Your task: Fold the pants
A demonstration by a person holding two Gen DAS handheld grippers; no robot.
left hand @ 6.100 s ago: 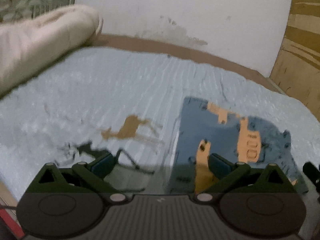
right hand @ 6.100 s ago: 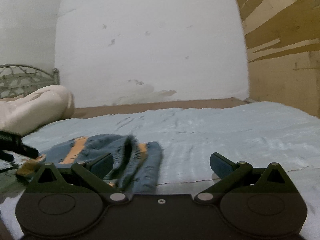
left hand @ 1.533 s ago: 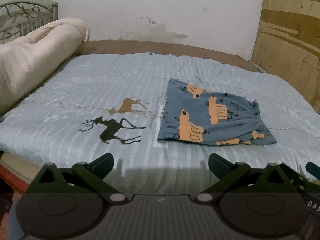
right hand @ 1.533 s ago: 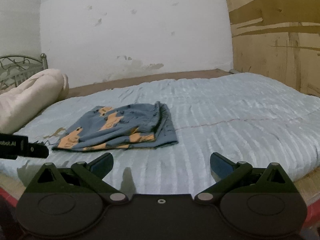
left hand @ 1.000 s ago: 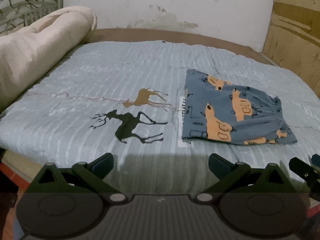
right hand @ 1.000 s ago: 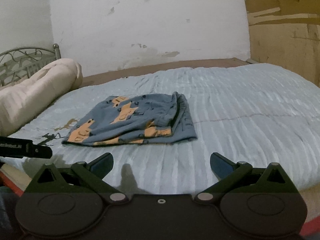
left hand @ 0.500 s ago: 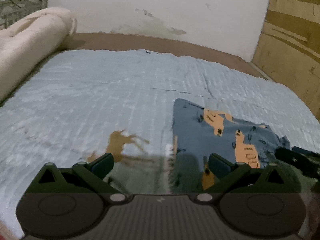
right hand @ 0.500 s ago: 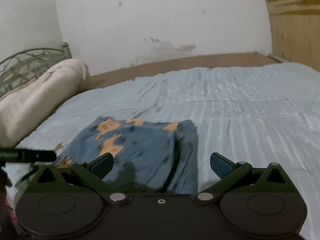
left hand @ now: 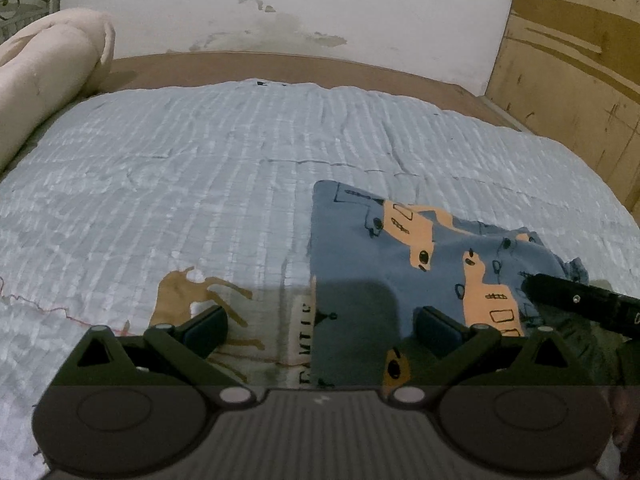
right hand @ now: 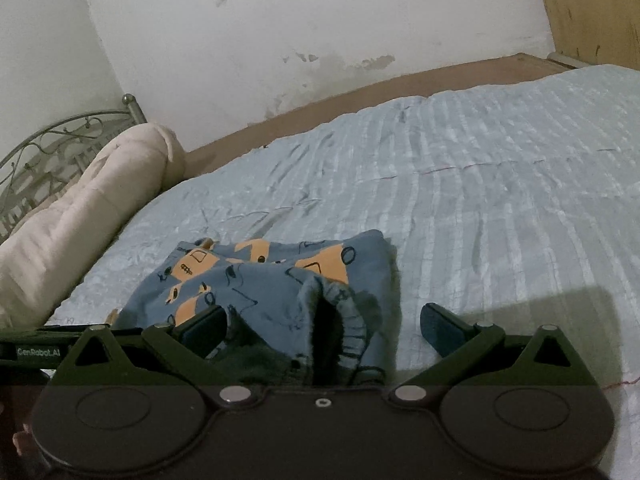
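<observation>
Blue pants with orange car prints point(left hand: 404, 256) lie folded into a flat packet on the pale blue bedspread point(left hand: 200, 184). My left gripper point(left hand: 322, 326) is open and empty, low over the packet's near left corner. My right gripper point(right hand: 324, 326) is open and empty, low over the packet's elastic waist end point(right hand: 332, 312); the pants point(right hand: 256, 276) spread away to its left. The right gripper's body point(left hand: 580, 306) shows in the left wrist view, and the left gripper's body point(right hand: 36, 344) in the right wrist view.
A rolled cream duvet point(left hand: 44, 76) lies along the bed's left side, in front of a metal bed frame point(right hand: 52, 148). A brown mattress edge point(left hand: 280, 68) and white wall lie beyond. Wooden panelling point(left hand: 576, 64) stands at the right. Deer prints point(left hand: 192, 292) mark the bedspread.
Both grippers have moved forward and down from back off the bed's edge to just over the folded pants. The pants have not moved. Both grippers stay open.
</observation>
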